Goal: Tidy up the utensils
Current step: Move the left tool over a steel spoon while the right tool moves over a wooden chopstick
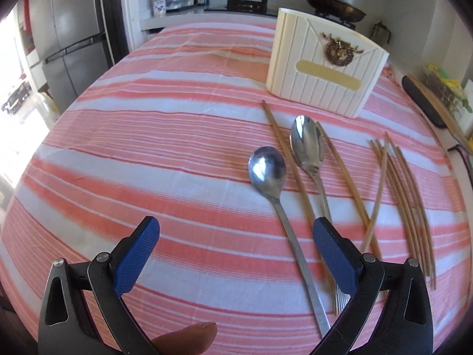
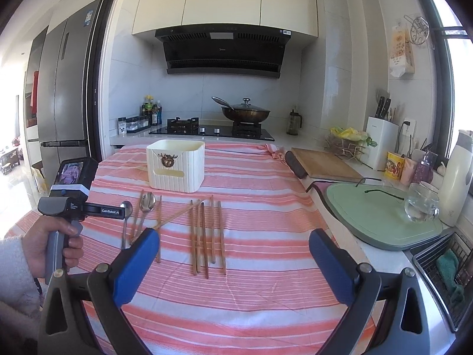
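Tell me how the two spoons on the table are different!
The left spoon has a rounder bowl; the right spoon has a longer, more pointed one. The left spoon lies nearer the left gripper, the right spoon nearer the white holder. A chopstick lies between them; the right spoon's handle overlaps chopsticks, the left spoon's lies clear on the cloth. Both are shiny metal, bowls up, pointing toward the holder.

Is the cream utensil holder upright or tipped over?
Upright. The cream utensil holder stands on its base on the striped cloth, open rim facing up; whether anything is inside cannot be told.
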The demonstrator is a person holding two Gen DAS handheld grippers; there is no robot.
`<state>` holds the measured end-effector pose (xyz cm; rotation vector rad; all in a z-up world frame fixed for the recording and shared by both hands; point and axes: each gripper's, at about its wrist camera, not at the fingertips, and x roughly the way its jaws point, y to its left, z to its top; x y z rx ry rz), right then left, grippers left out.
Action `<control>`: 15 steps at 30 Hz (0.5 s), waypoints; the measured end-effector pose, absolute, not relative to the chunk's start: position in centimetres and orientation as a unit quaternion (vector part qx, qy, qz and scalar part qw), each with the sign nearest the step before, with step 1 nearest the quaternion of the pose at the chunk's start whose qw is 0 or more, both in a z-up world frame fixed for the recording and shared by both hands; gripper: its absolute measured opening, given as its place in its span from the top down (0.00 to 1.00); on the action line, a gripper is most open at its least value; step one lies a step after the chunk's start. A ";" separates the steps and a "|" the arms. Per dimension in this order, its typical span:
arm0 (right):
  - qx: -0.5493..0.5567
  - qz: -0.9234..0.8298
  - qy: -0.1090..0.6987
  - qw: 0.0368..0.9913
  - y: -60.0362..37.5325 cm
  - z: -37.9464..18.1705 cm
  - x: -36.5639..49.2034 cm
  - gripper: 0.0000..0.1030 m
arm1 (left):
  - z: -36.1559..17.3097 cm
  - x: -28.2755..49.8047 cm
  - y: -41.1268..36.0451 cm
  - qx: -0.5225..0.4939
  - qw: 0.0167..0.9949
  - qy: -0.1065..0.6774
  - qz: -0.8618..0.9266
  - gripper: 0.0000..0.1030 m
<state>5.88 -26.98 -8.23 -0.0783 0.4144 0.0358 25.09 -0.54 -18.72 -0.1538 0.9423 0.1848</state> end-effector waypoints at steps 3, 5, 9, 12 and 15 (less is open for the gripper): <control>-0.034 0.016 0.209 0.977 -27.3 -8.4 6.3 0.00 | -19.7 26.0 -0.7 -0.061 0.880 0.458 0.105 0.00; -0.033 0.014 0.211 0.977 -27.6 -8.4 6.5 0.00 | -20.3 26.5 -0.8 -0.054 0.877 0.465 0.113 0.00; -0.036 0.009 0.209 0.977 -28.0 -8.5 7.3 0.00 | -20.8 26.9 -0.9 -0.052 0.876 0.466 0.116 0.00; -0.041 0.005 0.212 0.976 -28.7 -8.4 8.6 0.00 | -20.8 26.9 -1.0 -0.038 0.877 0.467 0.106 0.00; -0.045 -0.005 0.244 0.969 -29.8 -9.4 11.4 0.00 | -20.7 26.6 -0.8 -0.021 0.879 0.466 0.093 0.00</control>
